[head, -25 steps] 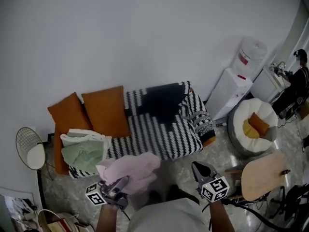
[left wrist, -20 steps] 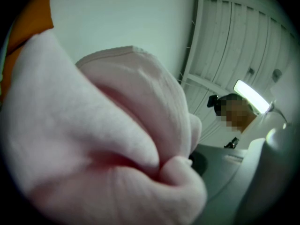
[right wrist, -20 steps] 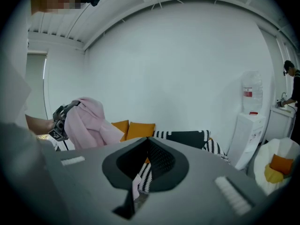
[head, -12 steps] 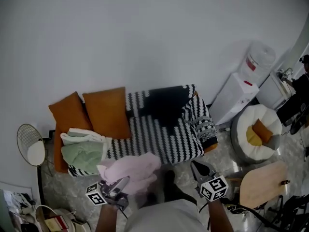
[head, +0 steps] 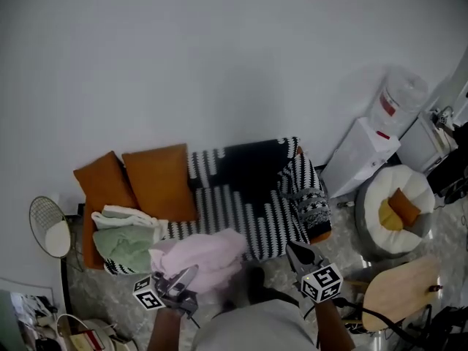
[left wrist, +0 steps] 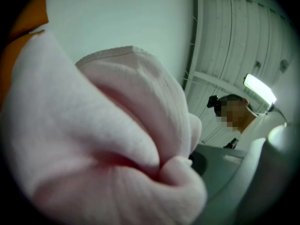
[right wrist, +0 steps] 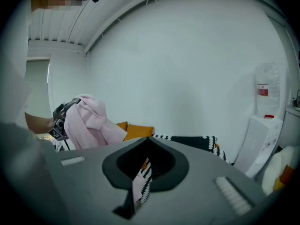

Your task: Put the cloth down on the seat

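Pink cloth point(head: 207, 254) sits bunched in the clamped left gripper point(head: 184, 278) at lower centre, just short of the striped sofa seat point(head: 252, 214). The right gripper point(head: 297, 250), lower right, is closed and empty. This looks like the carrying step; next, reach over the seat, lower, release.

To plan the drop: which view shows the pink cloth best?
The head view: the whole pink cloth shows, bunched on the left gripper, in front of the seat. The left gripper view shows only close folds; the right gripper view a small side view.
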Available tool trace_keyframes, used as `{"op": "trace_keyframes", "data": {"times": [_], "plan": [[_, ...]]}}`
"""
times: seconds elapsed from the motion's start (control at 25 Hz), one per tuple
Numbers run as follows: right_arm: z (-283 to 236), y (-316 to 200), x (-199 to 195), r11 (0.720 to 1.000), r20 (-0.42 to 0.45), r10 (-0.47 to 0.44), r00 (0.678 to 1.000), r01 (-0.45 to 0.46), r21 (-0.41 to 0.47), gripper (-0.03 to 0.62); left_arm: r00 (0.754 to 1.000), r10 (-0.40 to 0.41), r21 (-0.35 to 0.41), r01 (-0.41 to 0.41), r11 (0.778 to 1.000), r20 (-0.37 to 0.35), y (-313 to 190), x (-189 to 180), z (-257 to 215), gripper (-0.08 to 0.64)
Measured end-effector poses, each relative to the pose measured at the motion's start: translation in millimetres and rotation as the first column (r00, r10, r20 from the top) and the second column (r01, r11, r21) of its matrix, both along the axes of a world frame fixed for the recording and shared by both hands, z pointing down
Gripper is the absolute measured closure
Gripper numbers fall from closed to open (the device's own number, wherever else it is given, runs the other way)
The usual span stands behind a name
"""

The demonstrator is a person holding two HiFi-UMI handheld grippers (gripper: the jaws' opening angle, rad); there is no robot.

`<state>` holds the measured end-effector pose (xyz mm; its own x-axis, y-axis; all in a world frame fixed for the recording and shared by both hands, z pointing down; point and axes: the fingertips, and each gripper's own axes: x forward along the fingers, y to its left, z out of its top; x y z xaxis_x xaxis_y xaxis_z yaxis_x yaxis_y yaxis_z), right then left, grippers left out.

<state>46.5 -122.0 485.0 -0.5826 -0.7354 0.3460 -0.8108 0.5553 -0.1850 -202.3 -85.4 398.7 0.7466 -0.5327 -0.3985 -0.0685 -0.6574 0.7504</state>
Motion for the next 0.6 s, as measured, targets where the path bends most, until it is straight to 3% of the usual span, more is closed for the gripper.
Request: {"op": "trace_keyframes", "data": {"times": [0.6], "plan": [[47, -91, 98, 0.995, 0.004, -0.007, 1.000, 0.007, -0.103, 0.589, 0.995, 0.089, 0.009, -0.089, 0.996, 0.046, -146, 132, 10, 0.454]]}}
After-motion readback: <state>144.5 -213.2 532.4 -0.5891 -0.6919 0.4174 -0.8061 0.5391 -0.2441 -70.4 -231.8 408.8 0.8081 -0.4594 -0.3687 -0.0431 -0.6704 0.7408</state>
